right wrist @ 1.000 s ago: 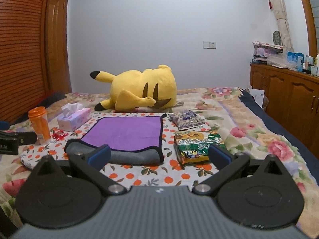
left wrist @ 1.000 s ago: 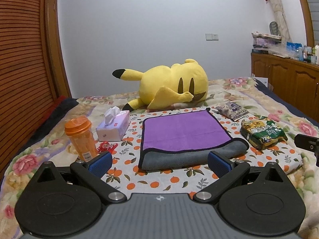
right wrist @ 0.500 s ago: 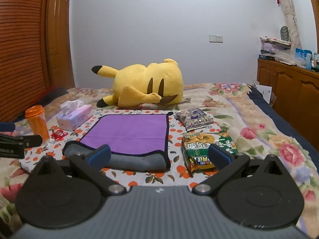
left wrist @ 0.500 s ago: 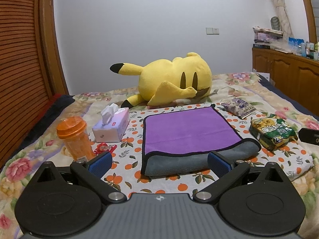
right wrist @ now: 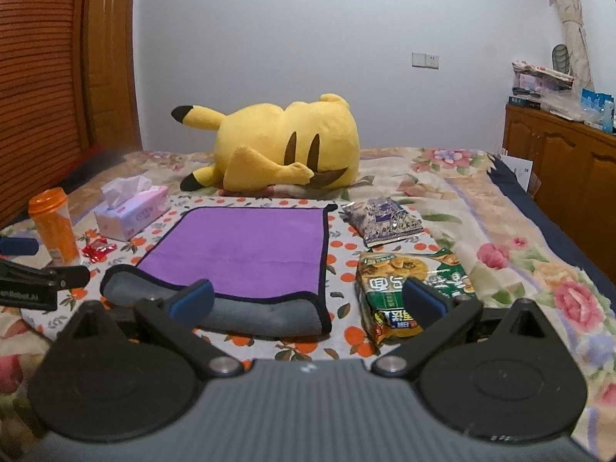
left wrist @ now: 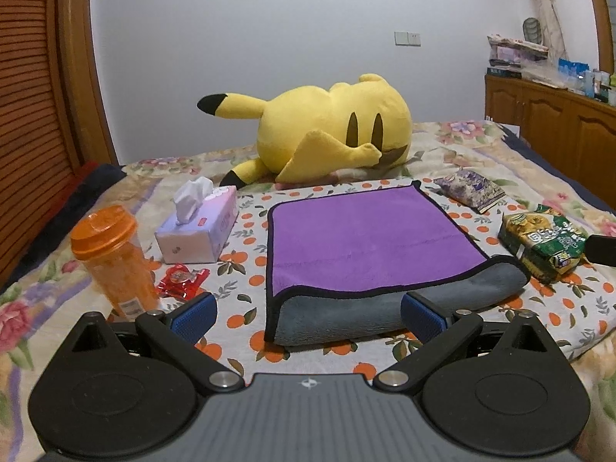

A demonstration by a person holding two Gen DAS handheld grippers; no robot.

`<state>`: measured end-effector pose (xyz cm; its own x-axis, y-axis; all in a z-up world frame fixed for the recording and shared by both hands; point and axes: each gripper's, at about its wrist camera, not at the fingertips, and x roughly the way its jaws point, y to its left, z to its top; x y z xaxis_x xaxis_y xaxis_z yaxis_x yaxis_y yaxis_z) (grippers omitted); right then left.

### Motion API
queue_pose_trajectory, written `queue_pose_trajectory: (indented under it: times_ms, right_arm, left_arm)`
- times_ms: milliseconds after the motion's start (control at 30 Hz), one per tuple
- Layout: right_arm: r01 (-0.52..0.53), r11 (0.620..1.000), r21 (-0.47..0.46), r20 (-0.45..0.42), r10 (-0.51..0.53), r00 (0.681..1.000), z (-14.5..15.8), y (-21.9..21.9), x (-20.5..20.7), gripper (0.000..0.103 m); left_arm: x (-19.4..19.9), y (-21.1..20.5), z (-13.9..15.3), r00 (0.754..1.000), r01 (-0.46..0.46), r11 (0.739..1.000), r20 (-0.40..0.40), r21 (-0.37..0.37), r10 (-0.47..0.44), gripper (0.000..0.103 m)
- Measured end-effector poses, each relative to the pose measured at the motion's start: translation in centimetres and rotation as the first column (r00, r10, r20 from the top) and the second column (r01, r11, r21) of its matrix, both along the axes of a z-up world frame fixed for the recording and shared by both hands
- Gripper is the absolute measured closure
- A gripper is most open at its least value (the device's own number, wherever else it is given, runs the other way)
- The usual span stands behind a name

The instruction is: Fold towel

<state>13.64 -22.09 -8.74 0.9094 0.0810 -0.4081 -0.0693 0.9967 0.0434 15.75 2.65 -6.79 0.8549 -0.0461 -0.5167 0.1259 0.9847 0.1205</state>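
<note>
A purple towel (left wrist: 365, 242) with a grey underside and black trim lies folded over on the orange-print cloth (left wrist: 246, 254); its rounded grey fold faces me. It also shows in the right wrist view (right wrist: 250, 246). My left gripper (left wrist: 308, 317) is open and empty, just short of the fold's near edge. My right gripper (right wrist: 308, 302) is open and empty, over the towel's near right corner and a green snack bag (right wrist: 412, 288). The left gripper's black body (right wrist: 34, 283) shows at the right view's left edge.
A yellow plush toy (left wrist: 327, 138) lies behind the towel. A tissue box (left wrist: 200, 227), an orange bottle (left wrist: 113, 261) and a red wrapper (left wrist: 181, 281) stand left of it. A purple packet (left wrist: 469, 188) and the green snack bag (left wrist: 543, 242) lie right. Wooden cabinets (right wrist: 566, 169) line the right.
Both grippers have lowered and moved slightly closer to the towel's near fold. The towel and other objects have not moved. Both grippers stay open.
</note>
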Motion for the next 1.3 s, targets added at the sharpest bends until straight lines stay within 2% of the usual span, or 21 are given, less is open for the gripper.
queue_pose_trajectory:
  times_ms: [433,767,967,1033,1100,1300]
  right_arm:
    - [-0.035,0.999,-0.015,-0.054,0.034,0.998,-1.3,0.7,4.0,0.0]
    - [-0.06,0.997,-0.042,-0.136,0.054,0.989,-2.7,0.8,7.4,0.0]
    - [-0.081,0.995,-0.057,-0.185,0.07,0.98,-3.6,1.3,9.1,0.0]
    - [-0.092,0.994,-0.063,-0.203,0.078,0.976,-4.0,1.5,9.6,0.003]
    - [-0.103,0.992,-0.068,-0.225,0.085,0.971,-4.4,1.7,10.1,0.014]
    - [-0.124,0.991,-0.048,-0.277,0.106,0.955,-5.3,1.4,11.2,0.017]
  left_arm:
    - [3.9,0.8,-1.4,0.999,0.02,0.999,-0.041,-0.035,-0.021,0.001]
    - [7.2,2.0,-3.2,0.995,0.027,0.997,-0.097,-0.07,-0.034,0.02]
    - [8.7,2.3,-4.4,0.99,0.036,0.998,-0.134,-0.058,-0.044,0.021]
    - [9.2,2.4,-4.8,0.988,0.039,0.998,-0.144,-0.058,-0.047,0.022]
    - [9.6,2.6,-5.0,0.987,0.038,0.997,-0.156,-0.06,-0.047,0.025]
    - [10.4,3.4,-5.6,0.979,0.037,0.994,-0.197,-0.104,-0.057,0.037]
